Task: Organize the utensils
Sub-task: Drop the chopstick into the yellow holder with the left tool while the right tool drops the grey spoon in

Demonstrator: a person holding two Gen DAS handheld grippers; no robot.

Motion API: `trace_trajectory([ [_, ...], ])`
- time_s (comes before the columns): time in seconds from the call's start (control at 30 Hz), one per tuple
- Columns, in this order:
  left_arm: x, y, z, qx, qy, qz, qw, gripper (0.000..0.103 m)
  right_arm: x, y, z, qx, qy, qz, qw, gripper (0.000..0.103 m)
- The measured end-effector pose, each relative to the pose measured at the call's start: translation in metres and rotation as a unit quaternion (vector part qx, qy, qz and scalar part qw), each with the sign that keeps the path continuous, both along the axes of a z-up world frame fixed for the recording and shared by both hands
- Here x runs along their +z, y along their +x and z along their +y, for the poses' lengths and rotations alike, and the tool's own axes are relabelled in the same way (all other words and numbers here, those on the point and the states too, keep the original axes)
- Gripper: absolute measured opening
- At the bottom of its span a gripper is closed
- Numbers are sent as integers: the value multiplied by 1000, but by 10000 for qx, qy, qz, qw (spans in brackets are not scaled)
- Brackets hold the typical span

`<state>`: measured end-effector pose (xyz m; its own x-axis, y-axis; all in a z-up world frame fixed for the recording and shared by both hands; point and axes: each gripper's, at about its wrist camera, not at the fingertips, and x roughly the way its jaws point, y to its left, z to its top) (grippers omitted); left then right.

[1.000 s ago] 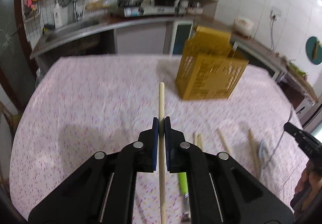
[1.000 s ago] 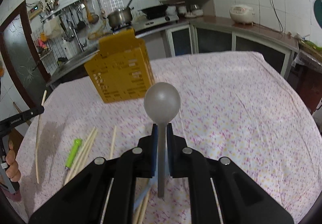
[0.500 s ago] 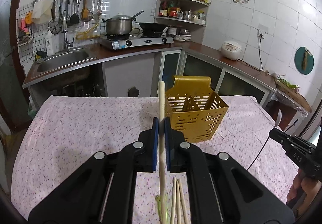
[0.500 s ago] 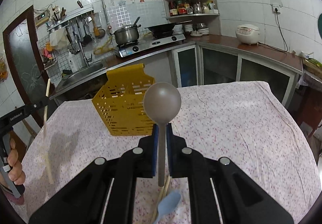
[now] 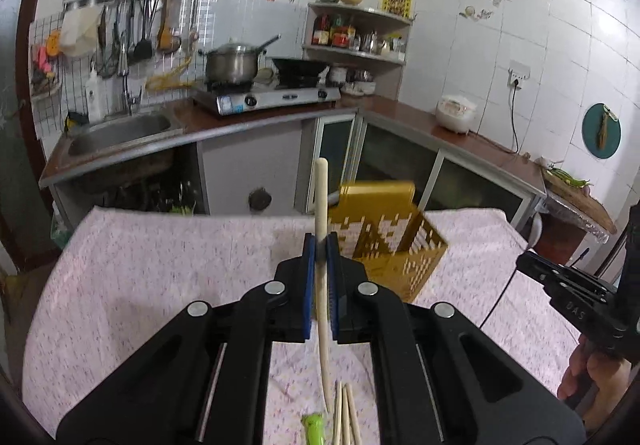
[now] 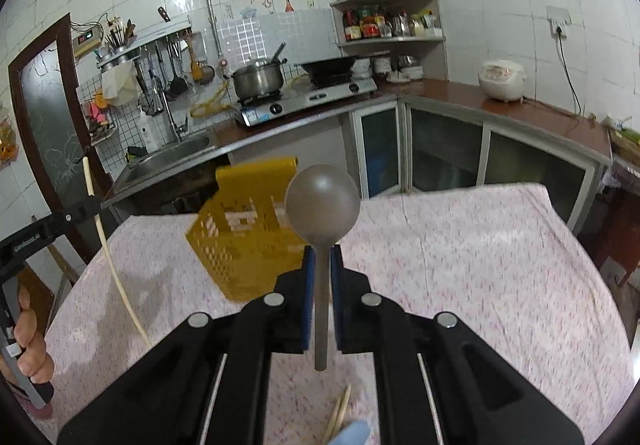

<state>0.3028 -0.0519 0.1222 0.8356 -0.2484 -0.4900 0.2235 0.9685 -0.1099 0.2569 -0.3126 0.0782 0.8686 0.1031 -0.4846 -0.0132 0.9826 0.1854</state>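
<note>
**Carry phase: chopstick and spoon lifted toward the basket**

The step in hand is transport. Both utensils are off the counter (image 5: pixel 160 285) and in the air in front of the yellow basket (image 5: pixel 400 241), which stands on the cloth toward the far edge, its top open.

The left gripper (image 5: pixel 320 245) has its fingers clenched on a chopstick (image 5: pixel 321 197). The stick runs up past the fingertips and hangs down below them toward the near edge. The right gripper (image 6: pixel 321 257) has its fingers clenched on the handle of a grey spoon (image 6: pixel 322 205), bowl uppermost, handle end hanging below the grip. In the right view, the left gripper shows at the left edge, with the chopstick bowed by the lens.

More chopsticks (image 5: pixel 346 417) and a green-handled tool (image 5: pixel 314 425) lie on the counter below the left gripper, not yet sorted. A pale blue utensil (image 6: pixel 354 433) lies at the bottom edge of the right view.

The next move probably calls for bringing each utensil over a basket compartment, turning its lower end to point down into the opening, lowering it clear of the rim and dividers, and only then releasing. The long chopstick is likely to need the greater height margin.

Compared with a second ago, both grippers have risen and the views have tilted up. The basket now sits lower in each view, with more of the kitchen wall visible. Both grips are unchanged.
</note>
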Motion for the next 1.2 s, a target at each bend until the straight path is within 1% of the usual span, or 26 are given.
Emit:
trace_trajectory([
  [0.17, 36, 17, -13, -30, -119, -345, 9993, 5, 32, 25, 8, -2, -50, -251, 9997, 8],
  [0.3, 62, 33, -29, 9, -104, -832, 9965, 5, 57, 48, 15, -15, -145, -488, 9987, 8],
  [0.37, 71, 38, -37, 83, -41, -1081, 9941, 5, 64, 57, 17, -16, -161, -585, 9982, 8],
  [0.47, 76, 48, -51, 170, 177, -1498, 9884, 5, 67, 73, 19, -68, -206, -627, 9978, 8],
  [0.5, 76, 52, -55, 149, 192, -1511, 9882, 5, 66, 79, 19, -62, -157, -625, 9979, 8],
  [0.57, 71, 61, -60, 118, 160, -1517, 9882, 5, 62, 90, 17, -46, -97, -615, 9980, 8],
  [0.67, 56, 75, -63, 107, 124, -1410, 9899, 5, 55, 100, 18, -39, -98, -651, 9978, 8],
  [0.77, 34, 92, -66, 125, 253, -1249, 9918, 5, 45, 111, 20, 10, -58, -600, 9982, 8],
  [0.83, 17, 102, -63, 120, 224, -1061, 9940, 5, 32, 116, 22, 61, -108, -549, 9984, 8],
  [0.93, -7, 110, -58, 63, 139, -780, 9968, 5, 8, 124, 26, 188, -141, -341, 9991, 8],
  [1.0, -20, 111, -55, 41, 161, -679, 9976, 5, -8, 127, 28, 208, -167, -179, 9995, 8],
  [1.07, -30, 112, -54, 33, 186, -595, 9980, 5, -21, 129, 29, 258, -176, -55, 9995, 8],
  [1.2, -43, 113, -49, 58, 155, -406, 9990, 5, -36, 130, 35, 363, -281, 132, 9989, 8],
])
